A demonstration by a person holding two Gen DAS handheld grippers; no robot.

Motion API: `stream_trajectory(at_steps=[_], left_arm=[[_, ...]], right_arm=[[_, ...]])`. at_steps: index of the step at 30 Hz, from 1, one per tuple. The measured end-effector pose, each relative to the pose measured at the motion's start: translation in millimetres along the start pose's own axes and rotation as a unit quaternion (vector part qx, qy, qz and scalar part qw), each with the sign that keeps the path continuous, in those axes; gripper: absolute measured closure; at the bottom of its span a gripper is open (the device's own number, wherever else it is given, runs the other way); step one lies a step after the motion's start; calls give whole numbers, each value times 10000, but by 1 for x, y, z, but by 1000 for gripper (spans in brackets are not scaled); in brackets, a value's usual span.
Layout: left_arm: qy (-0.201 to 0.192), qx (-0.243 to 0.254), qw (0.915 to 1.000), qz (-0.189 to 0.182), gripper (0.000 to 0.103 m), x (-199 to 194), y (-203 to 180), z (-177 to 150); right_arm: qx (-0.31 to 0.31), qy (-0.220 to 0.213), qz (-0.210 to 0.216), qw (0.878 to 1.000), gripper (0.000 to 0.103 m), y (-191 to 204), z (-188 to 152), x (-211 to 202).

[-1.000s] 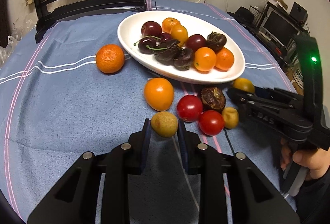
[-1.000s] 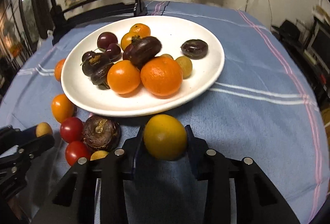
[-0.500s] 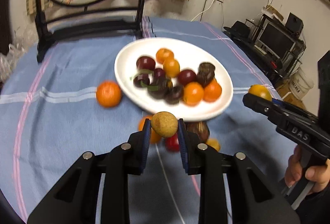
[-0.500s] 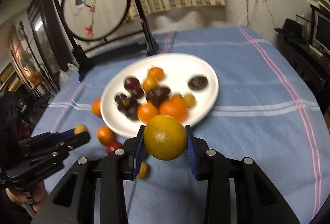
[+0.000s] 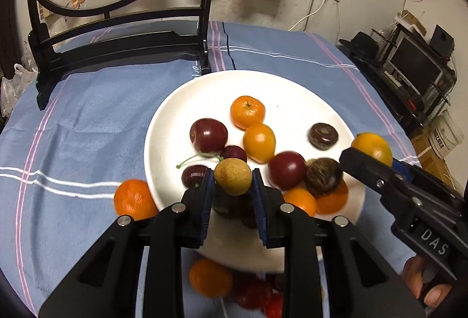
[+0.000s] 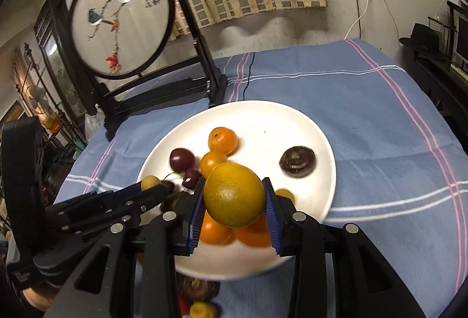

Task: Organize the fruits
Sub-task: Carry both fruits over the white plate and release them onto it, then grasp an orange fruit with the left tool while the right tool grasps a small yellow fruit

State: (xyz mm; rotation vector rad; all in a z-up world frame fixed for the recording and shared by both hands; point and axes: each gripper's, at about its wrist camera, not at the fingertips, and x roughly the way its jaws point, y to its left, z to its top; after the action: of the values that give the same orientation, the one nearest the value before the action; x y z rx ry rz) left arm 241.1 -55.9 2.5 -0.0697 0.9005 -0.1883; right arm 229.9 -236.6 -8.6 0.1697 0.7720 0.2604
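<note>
Most fruit already lies on the plate (image 5: 187,101), while the left gripper (image 5: 232,189) pinches a longan (image 5: 233,176) and the right gripper (image 6: 234,199) pinches an orange (image 6: 234,195) above it, with a tangerine (image 5: 133,199) and tomatoes (image 5: 251,293) beneath the fingers unplaced.

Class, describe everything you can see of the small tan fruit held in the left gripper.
The small tan fruit is round, with rough, speckled, matte yellow-brown skin, whole and unmarked. The left gripper holds it in the air, its blue-edged pads pressing on both sides. It hangs above the near part of the white plate, over the dark cherries. Nothing else touches it.
</note>
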Motion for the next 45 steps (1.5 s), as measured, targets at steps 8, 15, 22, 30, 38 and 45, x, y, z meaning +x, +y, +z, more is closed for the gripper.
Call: stream_trajectory(at_steps=[8,15,22,30,38,45], left_arm=[[99,-25,9999,118,65,21,-4,5],[-108,-130,9997,159,41,-1,1,-5],[-239,-333,9989,211,20,-32,15,-28],[-162,-737,9969,237,18,-52,42,-67],[-158,-799,9962,307,18,-56,59,-91],[-166,-672,9970,356,18,-54,66,-95]], right_arm=[[437,163,5,9989,53,-10,3,26],[285,40,3,9996,48,-8,-7,3],[-50,91,-39,9999,48,-3,-34,-31],[-723,520,-52,9960,48,19,-83,-47],[-1307,973,-237,9864,49,46,-111,-33],[-1710,1147,-452,9775,57,62,-119,-12]])
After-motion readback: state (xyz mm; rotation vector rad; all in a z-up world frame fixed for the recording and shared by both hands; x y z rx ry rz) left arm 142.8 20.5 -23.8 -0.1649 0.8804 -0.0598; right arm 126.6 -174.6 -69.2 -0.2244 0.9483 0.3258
